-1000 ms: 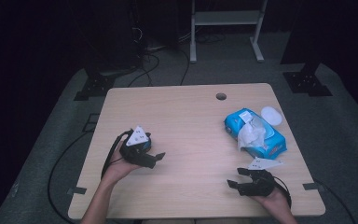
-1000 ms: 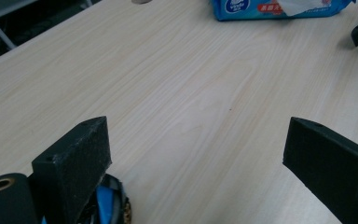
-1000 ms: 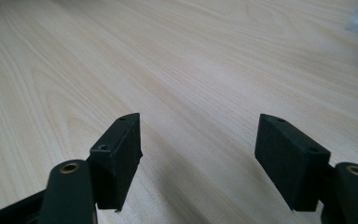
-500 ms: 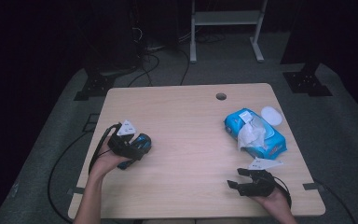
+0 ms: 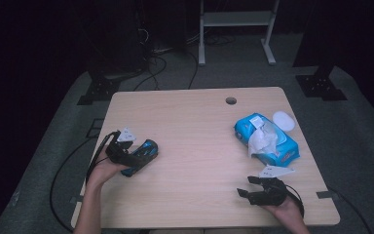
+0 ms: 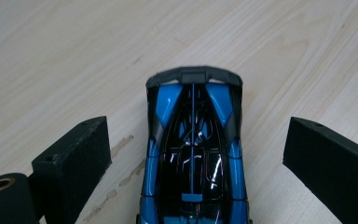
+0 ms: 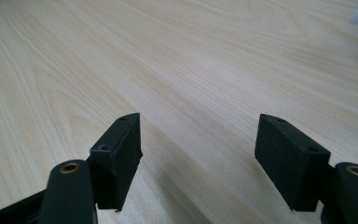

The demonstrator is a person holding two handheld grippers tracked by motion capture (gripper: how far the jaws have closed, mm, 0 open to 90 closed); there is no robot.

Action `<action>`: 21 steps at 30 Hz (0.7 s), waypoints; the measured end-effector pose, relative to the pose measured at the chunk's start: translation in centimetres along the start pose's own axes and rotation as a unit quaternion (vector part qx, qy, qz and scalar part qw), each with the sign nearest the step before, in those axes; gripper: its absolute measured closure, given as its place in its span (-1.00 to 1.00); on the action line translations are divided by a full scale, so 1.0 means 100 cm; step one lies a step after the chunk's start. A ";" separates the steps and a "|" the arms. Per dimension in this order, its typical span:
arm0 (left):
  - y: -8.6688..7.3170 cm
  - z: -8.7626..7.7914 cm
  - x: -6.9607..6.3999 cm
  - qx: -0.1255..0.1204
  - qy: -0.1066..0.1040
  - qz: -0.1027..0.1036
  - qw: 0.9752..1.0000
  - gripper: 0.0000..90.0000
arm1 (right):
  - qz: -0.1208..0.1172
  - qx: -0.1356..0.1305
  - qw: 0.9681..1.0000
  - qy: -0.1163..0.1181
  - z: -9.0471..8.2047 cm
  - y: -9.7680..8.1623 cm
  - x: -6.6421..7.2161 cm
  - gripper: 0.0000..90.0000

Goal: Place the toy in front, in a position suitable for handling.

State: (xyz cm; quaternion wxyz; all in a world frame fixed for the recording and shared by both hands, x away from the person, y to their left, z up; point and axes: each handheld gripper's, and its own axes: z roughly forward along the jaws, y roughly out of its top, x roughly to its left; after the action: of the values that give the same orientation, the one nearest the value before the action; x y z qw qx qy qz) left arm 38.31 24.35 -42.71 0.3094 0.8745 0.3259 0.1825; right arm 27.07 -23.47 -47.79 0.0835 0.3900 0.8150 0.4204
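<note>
A blue and black toy car [image 6: 193, 154] stands on the wooden table [image 5: 195, 126] near its left edge. My left gripper [image 6: 196, 135] is open, with one jaw on each side of the car and a gap to the car's body on both sides. From above, the car [image 5: 147, 147] pokes out to the right of the left gripper [image 5: 137, 155]. Near the table's front right, my right gripper [image 5: 246, 187] stands open, pointing left. Nothing lies between its fingers in the right gripper view [image 7: 198, 123], only bare wood.
A blue pack of wet wipes [image 5: 268, 142] with a white wipe sticking out lies at the right of the table. A white round lid [image 5: 283, 120] rests just behind it. A cable hole [image 5: 231, 101] sits near the far edge. Cables trail on the floor at the left.
My left hand has drawn back to the left and turned a little. The blue car, unseen a second ago, now shows at the gripper's front. The right gripper has stayed put.
</note>
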 end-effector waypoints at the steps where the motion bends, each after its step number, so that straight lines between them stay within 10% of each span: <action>1: -0.001 0.002 0.000 0.009 -0.001 0.003 1.000 -0.85 | -0.001 0.000 1.000 0.000 0.000 0.000 0.000 -0.32; 21: -0.016 0.025 0.004 0.063 0.001 -0.005 0.998 -0.69 | -0.005 -0.003 1.000 0.002 -0.002 0.000 0.001 -0.32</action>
State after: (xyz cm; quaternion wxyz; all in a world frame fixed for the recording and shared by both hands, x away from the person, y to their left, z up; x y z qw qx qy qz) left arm 39.18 24.50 -45.61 0.2542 0.8906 0.3413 0.1605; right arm 26.93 -23.50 -47.62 0.0851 0.3843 0.8161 0.4232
